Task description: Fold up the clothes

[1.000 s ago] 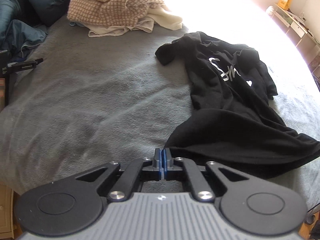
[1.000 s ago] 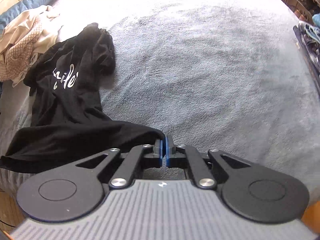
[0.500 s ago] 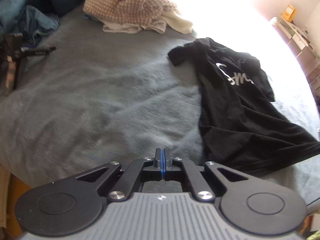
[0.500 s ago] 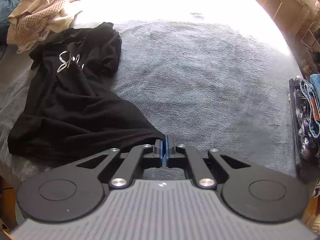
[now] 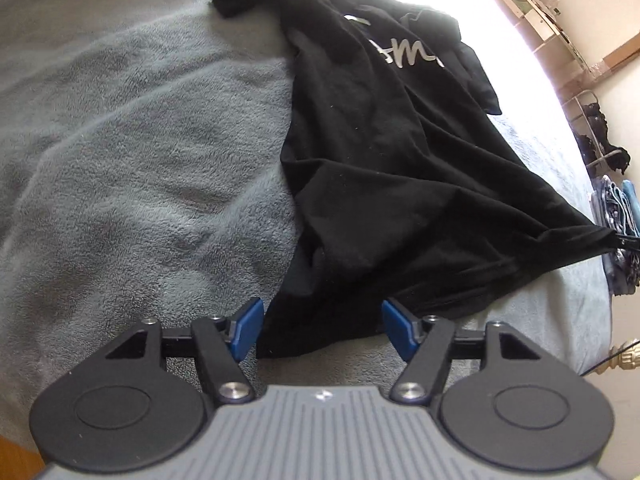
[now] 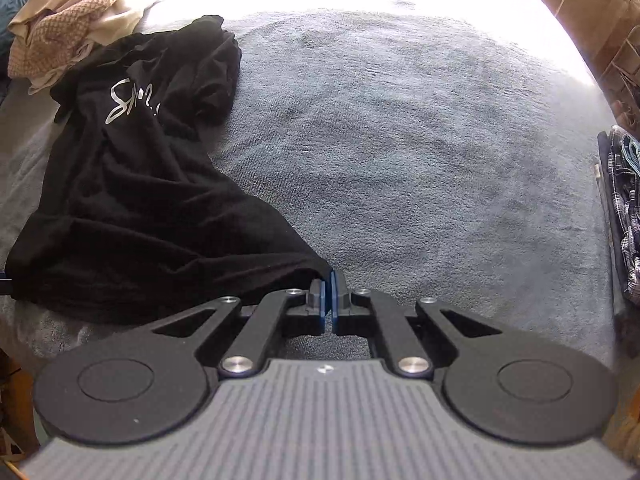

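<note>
Dropped closer to black t-shirt [image 5: 372, 168] since earlier frame: left gripper [image 5: 322, 330], jaws opening now, hem edge lying between 2 blue pads [image 5: 248, 328] but not pinched. Pinched tight on t-shirt's other hem corner: right gripper [image 6: 329, 300], cloth pulled taut toward it. T-shirt spread crumpled on grey blanket [image 6: 400, 140], white script print facing up. Beyond t-shirt's collar end: beige clothes pile [image 6: 72, 16]. Past blanket's edge away from t-shirt: plaid garments [image 6: 624, 208].

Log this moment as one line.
left claw: opening over shirt hem, not gripping | right claw: shut on shirt corner | shirt: crumpled on blanket, unfolded
</note>
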`<state>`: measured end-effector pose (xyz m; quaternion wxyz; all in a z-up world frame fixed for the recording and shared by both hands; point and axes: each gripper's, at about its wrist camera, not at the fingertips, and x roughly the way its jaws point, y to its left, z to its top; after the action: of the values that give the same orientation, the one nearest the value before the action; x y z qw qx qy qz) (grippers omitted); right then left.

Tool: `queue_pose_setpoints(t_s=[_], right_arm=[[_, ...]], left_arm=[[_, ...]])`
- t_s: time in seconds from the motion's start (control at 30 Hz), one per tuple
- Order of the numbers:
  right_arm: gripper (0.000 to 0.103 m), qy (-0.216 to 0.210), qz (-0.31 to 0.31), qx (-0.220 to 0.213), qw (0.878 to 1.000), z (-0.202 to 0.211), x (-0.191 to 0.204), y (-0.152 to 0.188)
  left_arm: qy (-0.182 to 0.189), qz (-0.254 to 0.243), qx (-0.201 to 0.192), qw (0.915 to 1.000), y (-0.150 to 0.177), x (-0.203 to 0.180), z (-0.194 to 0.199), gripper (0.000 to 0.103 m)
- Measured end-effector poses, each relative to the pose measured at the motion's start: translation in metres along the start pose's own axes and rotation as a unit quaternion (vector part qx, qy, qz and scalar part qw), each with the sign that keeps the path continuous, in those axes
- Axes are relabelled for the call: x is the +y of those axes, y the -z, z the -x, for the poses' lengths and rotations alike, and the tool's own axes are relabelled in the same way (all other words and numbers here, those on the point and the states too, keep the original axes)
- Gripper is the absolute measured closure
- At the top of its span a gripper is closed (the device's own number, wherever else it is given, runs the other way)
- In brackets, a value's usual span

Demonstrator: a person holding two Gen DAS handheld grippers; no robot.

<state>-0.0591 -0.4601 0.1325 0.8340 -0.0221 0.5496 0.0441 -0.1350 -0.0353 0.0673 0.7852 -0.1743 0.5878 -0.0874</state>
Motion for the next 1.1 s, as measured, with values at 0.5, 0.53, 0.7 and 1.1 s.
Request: queue_pose_setpoints(t_s=[0.5, 0.53, 0.7, 1.1], right_arm=[[0.102, -0.027, 0.074, 0.011, 0.997, 0.016, 0.013, 0.013], [0.102, -0.032, 0.082, 0.016, 0.996, 0.018, 0.017, 0.016], [0.102, -0.048, 0.123, 0.045, 0.990, 0.013, 0.036, 0.034], [0.101, -0.064, 0.158, 0.123, 0.978, -0.035, 0.055, 0.074]], left_arm=[[0.033, 0.131, 0.030, 0.9903, 0.015, 0.029, 0.110, 0.100], [0.025, 0.129, 0.035, 0.9907, 0.013, 0.031, 0.112, 0.100], [-0.012, 0.113, 0.073, 0.9909, 0.014, 0.050, 0.106, 0.100], [-0.067, 0.014, 0.124, 0.9898, 0.029, 0.066, 0.038, 0.098]])
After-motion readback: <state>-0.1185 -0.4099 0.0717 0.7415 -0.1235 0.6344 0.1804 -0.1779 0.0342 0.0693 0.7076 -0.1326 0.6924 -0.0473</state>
